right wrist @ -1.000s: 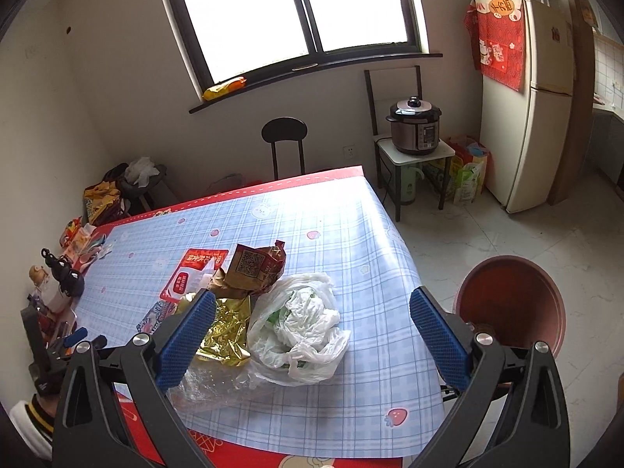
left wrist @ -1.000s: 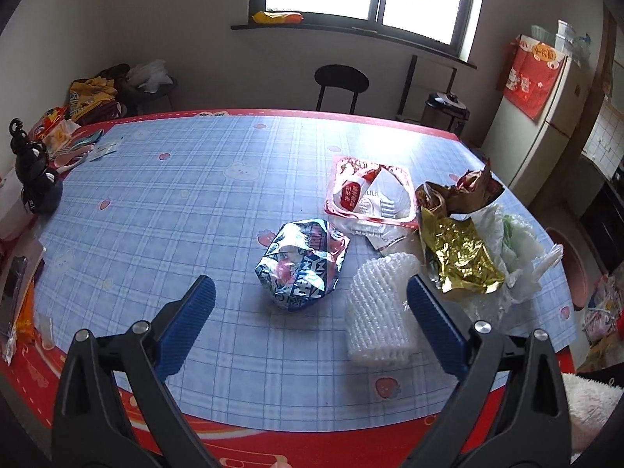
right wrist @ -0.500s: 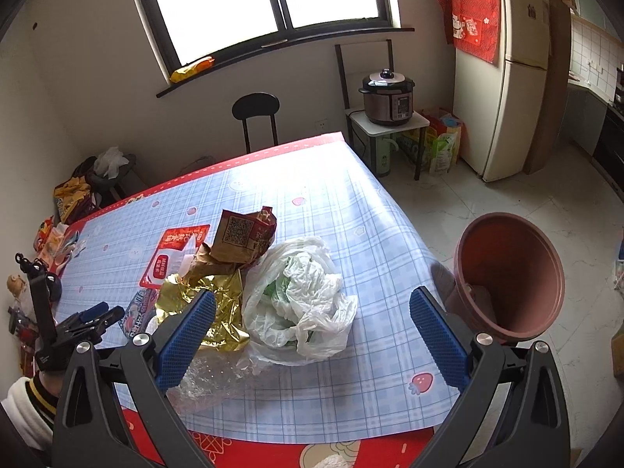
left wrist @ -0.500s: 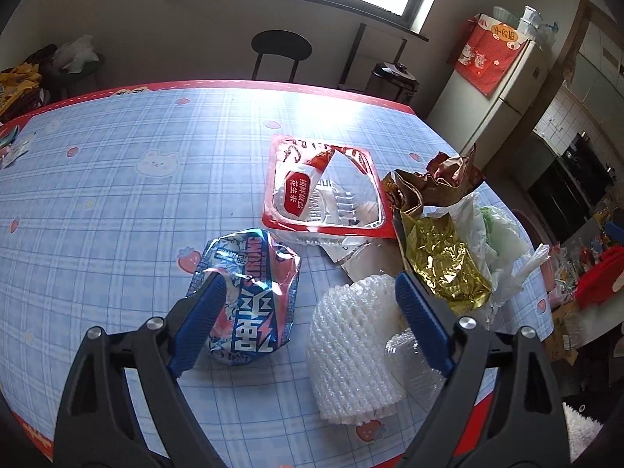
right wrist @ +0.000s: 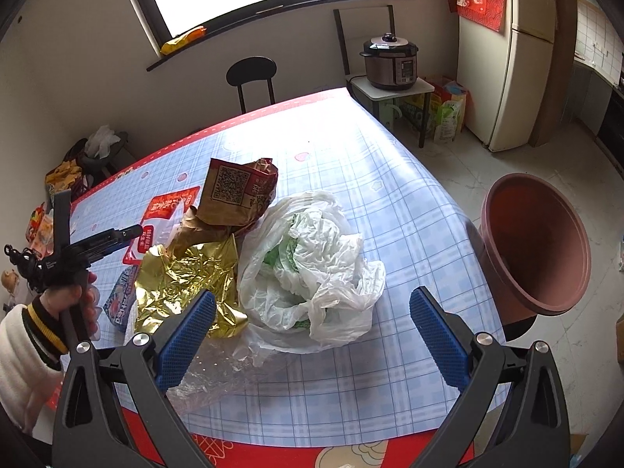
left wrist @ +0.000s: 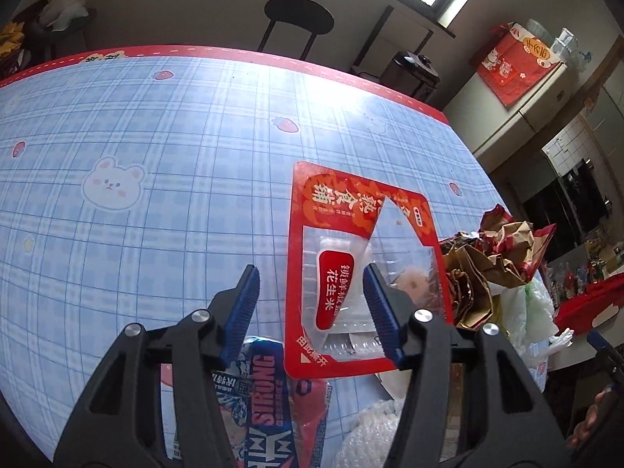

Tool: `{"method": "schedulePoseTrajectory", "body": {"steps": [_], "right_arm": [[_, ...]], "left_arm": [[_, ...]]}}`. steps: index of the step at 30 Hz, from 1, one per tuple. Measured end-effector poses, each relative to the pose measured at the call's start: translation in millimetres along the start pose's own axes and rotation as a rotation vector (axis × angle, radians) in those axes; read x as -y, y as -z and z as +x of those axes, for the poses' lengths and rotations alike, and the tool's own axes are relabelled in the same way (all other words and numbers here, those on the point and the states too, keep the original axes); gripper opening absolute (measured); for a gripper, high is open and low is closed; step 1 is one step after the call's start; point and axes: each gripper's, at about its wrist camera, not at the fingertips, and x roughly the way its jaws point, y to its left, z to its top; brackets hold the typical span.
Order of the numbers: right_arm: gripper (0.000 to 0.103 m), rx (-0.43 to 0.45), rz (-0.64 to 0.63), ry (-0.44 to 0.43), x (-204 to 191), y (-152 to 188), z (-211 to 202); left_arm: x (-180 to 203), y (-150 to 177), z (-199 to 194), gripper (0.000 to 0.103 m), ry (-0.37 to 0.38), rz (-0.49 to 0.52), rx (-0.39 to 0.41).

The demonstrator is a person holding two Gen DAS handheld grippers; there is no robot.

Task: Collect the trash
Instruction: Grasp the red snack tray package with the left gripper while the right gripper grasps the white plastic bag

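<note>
Left gripper (left wrist: 312,308), foreground of the left wrist view: jaws half apart, having just been closing, straddling the near end of the red-rimmed clear tray (left wrist: 360,273); whether the pads touch it cannot be told. Beneath the fingers lies a blue snack wrapper (left wrist: 269,409), with white foam netting (left wrist: 370,440) to its right. Right gripper (right wrist: 312,335), foreground of the right wrist view: jaws wide apart, nothing between them, above clear film (right wrist: 218,374) at the near table edge. Just beyond lie a white plastic bag (right wrist: 312,269) and, to its left, crumpled gold foil (right wrist: 187,277); a brown paper bag (right wrist: 238,195) stands behind both. A brown bin (right wrist: 538,241) stands on the floor right of the checked tablecloth (right wrist: 390,195). A chair (right wrist: 251,74) stands at the far edge.
</note>
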Motion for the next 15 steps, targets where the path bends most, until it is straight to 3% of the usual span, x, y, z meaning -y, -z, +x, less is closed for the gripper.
{"method": "schedulePoseTrajectory", "body": {"steps": [15], "right_arm": [[0.098,-0.073,-0.068,-0.060,-25,-39,75]], "left_arm": [[-10,3,23,0.059,-0.004,-0.035,-0.035]]}}
